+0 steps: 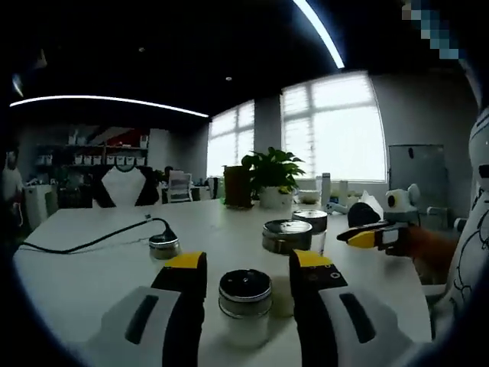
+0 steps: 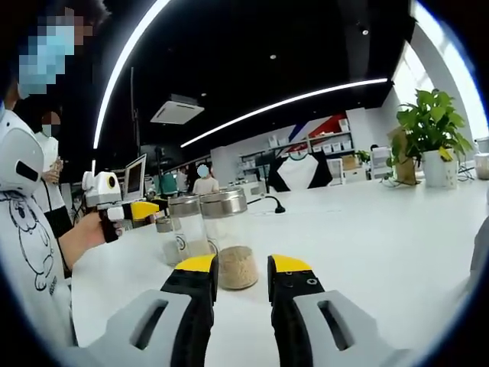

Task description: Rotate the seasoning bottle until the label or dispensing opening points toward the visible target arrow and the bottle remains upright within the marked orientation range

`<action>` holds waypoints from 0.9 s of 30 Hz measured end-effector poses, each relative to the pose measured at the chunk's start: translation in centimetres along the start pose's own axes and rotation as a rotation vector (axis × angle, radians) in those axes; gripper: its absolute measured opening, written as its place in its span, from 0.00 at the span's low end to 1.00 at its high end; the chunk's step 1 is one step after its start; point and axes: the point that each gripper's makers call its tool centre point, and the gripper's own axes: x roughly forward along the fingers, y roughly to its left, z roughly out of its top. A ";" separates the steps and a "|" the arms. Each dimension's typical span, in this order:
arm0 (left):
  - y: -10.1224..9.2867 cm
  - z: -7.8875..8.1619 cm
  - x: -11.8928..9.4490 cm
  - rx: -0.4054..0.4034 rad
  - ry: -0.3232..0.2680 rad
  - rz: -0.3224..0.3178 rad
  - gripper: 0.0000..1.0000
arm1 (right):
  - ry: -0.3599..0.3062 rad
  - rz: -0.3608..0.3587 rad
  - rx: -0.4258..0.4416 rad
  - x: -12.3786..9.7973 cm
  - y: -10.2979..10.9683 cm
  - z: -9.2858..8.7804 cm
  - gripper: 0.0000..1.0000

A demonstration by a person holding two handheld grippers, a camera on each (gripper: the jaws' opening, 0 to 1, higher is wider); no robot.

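Glass jar with a brushed-metal lid: the near seasoning bottle [image 1: 244, 304] stands upright on the white table [image 1: 92, 267], between the jaws of the left gripper [image 1: 247, 269]. Jaws apart, flanking the bottle; contact not resolvable. Judgement: bracketed like this to grip and turn it about its own axis without tipping.

Right gripper view: right gripper [image 2: 241, 265] jaws apart, holding nothing, aimed at a second bottle [image 2: 228, 238] just beyond the tips, grainy tan fill in its base. A third jar [image 2: 186, 225] stands just beside it.

No target arrow seen. No label text readable on any bottle.
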 end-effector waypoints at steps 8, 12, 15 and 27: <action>-0.2 -1.3 0.6 0.002 0.025 -0.011 0.46 | 0.001 -0.010 -0.005 -0.3 0.0 0.1 0.24; 0.0 -1.8 0.4 -0.001 0.041 -0.008 0.41 | -0.007 -0.011 -0.021 -0.4 0.0 0.2 0.22; 0.0 -1.6 0.3 0.003 0.034 -0.018 0.34 | -0.005 -0.007 -0.017 -0.4 0.0 0.2 0.21; -0.2 -2.4 0.4 0.025 0.067 -0.047 0.32 | 0.001 0.009 -0.019 -0.1 0.3 0.2 0.21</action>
